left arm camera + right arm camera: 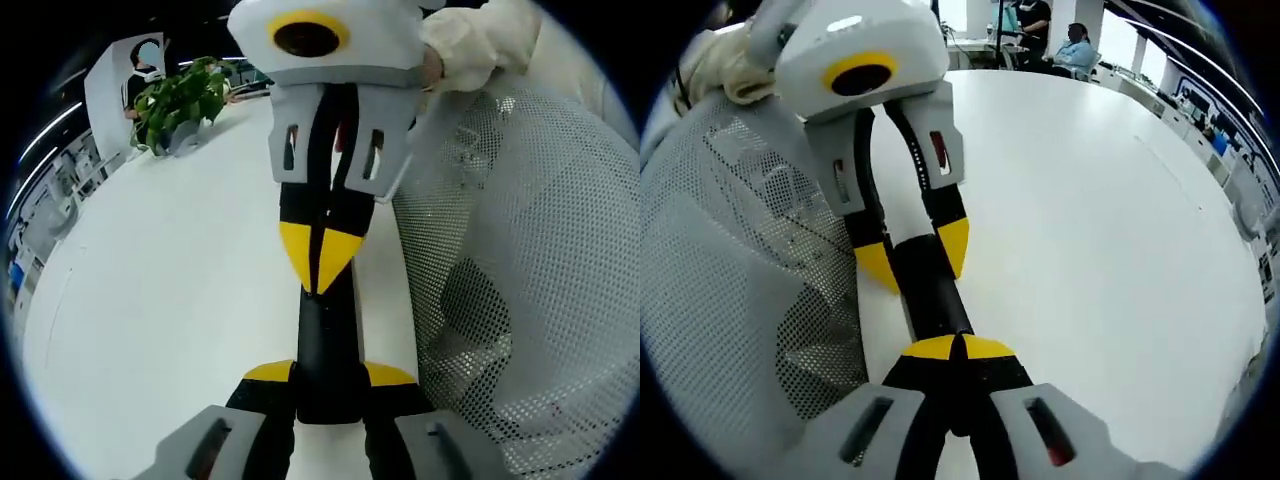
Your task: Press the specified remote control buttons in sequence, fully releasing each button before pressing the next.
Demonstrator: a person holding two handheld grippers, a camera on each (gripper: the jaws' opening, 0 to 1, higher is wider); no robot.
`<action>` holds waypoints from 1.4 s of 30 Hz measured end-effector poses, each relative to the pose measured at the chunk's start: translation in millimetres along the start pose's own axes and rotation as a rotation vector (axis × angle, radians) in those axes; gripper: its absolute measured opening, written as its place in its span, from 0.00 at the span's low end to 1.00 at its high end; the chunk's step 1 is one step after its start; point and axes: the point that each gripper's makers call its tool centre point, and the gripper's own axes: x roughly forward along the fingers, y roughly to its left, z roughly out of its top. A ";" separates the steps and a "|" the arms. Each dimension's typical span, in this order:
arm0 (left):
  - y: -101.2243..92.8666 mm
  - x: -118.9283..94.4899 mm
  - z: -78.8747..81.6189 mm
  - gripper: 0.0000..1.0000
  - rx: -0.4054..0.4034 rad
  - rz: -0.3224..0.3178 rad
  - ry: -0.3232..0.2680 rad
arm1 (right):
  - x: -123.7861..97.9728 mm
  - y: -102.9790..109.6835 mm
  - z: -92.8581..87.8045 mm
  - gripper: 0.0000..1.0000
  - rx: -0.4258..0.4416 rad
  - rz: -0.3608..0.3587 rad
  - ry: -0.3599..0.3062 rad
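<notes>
Two grippers meeting over a black remote at the table edge.

The left gripper (pixel 328 385) is pinching the near end of the black remote (pixel 328 345), which is lying on the white table (pixel 170 300) beside a white mesh chair back (pixel 530 260). The right gripper (pixel 958 350), its yellow tips pressed together, is touching down on the remote's top. A potted plant (pixel 180 100) is sitting at the far end; people are sitting beyond the table.

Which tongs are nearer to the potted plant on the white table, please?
Right. The right tongs, shut with their tips at the remote, lie between the left tongs and the potted plant; the left tongs clamp the remote farther back.
</notes>
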 end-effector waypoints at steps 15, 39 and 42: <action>0.0 0.5 0.0 0.25 -0.001 0.000 -0.001 | 4.9 -7.8 -2.1 0.00 0.212 0.069 0.201; -0.3 0.1 0.6 0.25 -0.006 0.003 -0.009 | 5.7 -10.6 -3.8 0.00 0.205 0.053 0.216; -0.3 0.1 0.6 0.25 -0.008 0.003 -0.014 | 4.2 -9.3 -2.8 0.00 0.151 0.029 0.128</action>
